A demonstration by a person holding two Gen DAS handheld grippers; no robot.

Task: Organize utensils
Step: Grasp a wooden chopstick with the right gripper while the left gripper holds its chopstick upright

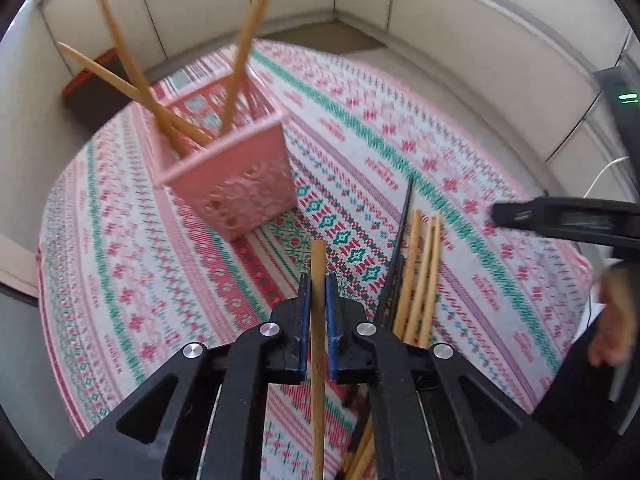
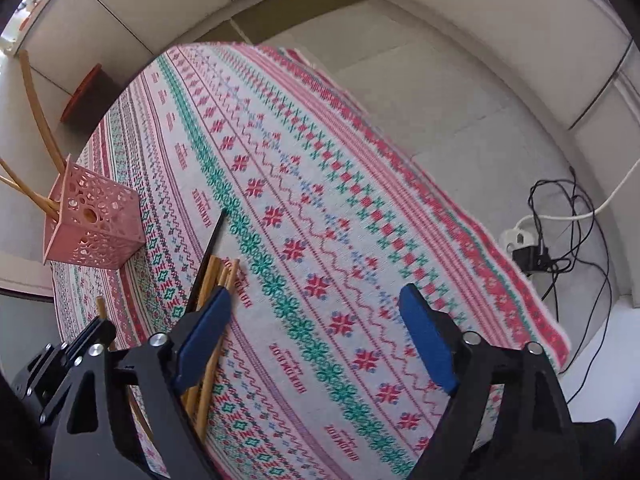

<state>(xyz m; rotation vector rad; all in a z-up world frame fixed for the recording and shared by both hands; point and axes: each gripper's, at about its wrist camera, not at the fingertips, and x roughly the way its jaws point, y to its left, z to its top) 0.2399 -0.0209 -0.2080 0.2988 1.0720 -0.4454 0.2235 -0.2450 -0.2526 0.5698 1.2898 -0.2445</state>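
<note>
Covering the round counter (image 2: 400, 92) is a woven cloth (image 1: 400, 168) banded in pink, red and green, the widest thing in either view; pale panelled walls curve behind it. Off its right edge, in the right wrist view, a white power strip (image 2: 516, 238) lies on the floor with black cables (image 2: 576, 208) tangled about it. On the left part of the cloth stands a pink perforated holder (image 1: 240, 184), square and open-topped, with three wooden chopsticks (image 1: 132, 68) leaning out of it at different angles. Near the holder, and apart from it, a loose bundle of wooden chopsticks (image 1: 420, 280) lies on the cloth with one black chopstick (image 1: 402, 240) along its left side. The left gripper (image 1: 319, 300) is clamped tight on a single wooden chopstick (image 1: 319, 264), which runs up between its blue pads (image 1: 305, 312) and pokes out beyond them, above the cloth and just left of the bundle. The right gripper (image 2: 316, 332) hangs over the cloth with its jaws spread wide and nothing between them; its left pad (image 2: 208, 332) sits over the near end of the bundle, though whether it touches I cannot tell. At the right edge of the left wrist view a hand (image 1: 616, 316) shows, blurred.
</note>
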